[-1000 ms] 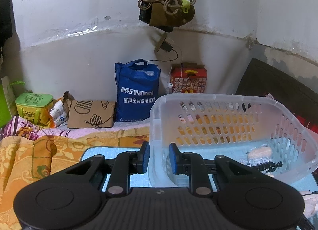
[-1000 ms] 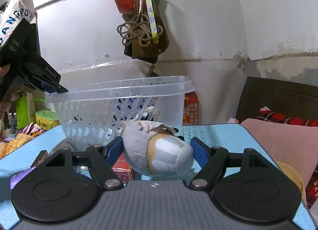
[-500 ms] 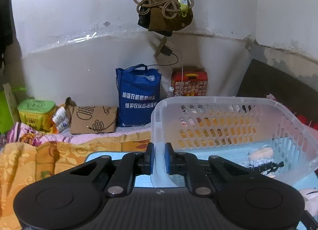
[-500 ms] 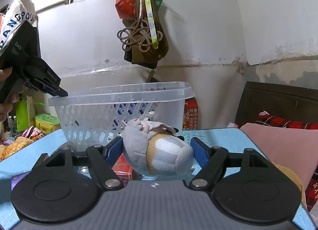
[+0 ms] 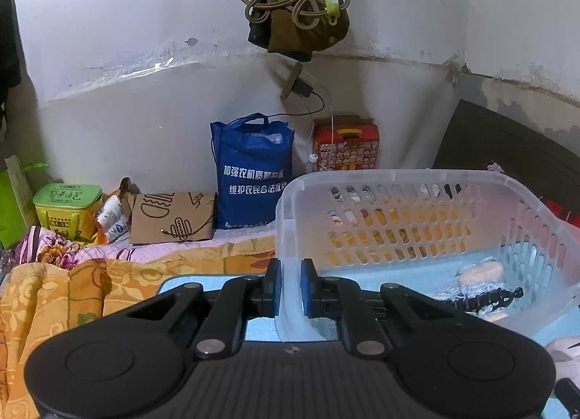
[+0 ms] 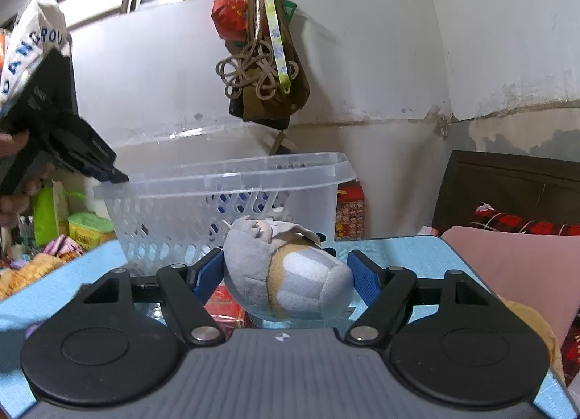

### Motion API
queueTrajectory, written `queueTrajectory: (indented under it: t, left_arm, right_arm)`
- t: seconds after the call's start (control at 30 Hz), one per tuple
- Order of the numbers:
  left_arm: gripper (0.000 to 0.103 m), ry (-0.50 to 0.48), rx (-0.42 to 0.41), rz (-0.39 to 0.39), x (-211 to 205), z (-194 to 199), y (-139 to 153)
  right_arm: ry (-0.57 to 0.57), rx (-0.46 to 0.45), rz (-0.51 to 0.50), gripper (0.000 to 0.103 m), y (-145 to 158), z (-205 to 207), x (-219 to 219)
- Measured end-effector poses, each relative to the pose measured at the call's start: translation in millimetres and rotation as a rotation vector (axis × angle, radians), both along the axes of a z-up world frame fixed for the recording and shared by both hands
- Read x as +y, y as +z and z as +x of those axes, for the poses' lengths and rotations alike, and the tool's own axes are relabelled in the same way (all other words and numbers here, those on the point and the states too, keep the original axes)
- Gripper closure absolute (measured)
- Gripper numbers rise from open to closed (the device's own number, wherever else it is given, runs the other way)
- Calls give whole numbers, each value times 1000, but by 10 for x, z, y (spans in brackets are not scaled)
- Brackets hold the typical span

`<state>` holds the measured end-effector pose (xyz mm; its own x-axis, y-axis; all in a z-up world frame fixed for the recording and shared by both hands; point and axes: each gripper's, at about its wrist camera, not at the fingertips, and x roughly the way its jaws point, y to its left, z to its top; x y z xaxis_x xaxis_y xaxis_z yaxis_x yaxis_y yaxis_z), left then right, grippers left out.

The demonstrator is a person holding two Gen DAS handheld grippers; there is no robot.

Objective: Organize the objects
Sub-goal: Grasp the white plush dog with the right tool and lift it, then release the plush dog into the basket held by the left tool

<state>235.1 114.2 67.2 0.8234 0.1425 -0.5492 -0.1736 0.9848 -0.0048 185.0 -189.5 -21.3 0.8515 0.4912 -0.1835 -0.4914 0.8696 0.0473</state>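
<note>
The clear plastic basket (image 5: 427, 223) is stood on the blue mat (image 6: 395, 248) and is clamped at its rim corner by the left gripper (image 5: 289, 288). A few small items (image 5: 482, 274) are already seen inside. The plush toy (image 6: 286, 274), just in front of the basket, is pinched by the right gripper (image 6: 286, 274) and is judged not yet stowed; a red packet (image 6: 226, 306) beneath it also remains out.

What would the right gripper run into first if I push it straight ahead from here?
Most likely the clear basket. The right gripper holds the plush toy, which leads, and the basket's perforated wall stands right behind it. Depth is unclear, so the gap may be small.
</note>
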Motion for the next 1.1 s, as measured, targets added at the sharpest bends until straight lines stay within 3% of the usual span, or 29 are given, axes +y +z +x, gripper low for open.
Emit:
queueTrajectory:
  t: [0.13,0.33,0.47,0.6,0.7,1.0,1.07,1.1]
  left_arm:
    - [89,5,-2,3,-2,8,-10]
    - [89,3,-4,2,-2,-4,1]
    - [89,1,-2,-15,18,-15,11]
    - [89,6,0,-17,3,-12,8]
    - [88,6,1,-22,5,-15,7]
    - [88,1,0,-22,19,-27,2]
    - [88,-1,0,-23,23,-27,0]
    - [88,-1,1,-23,22,-26,3]
  right_arm:
    - [21,40,102,26,70,-48,-170]
    - [55,-43,120,26,476,-214,-181]
    - [104,-55,82,26,906,-19,60]
    - [156,11,51,26,1291,426,434]
    - [125,5,-43,26,1464,656,788]
    - [145,78,-123,24,1297,967,1260]
    - [93,49,-144,4,1236,957,1277]
    - [38,18,-152,0,1211,937,1279]
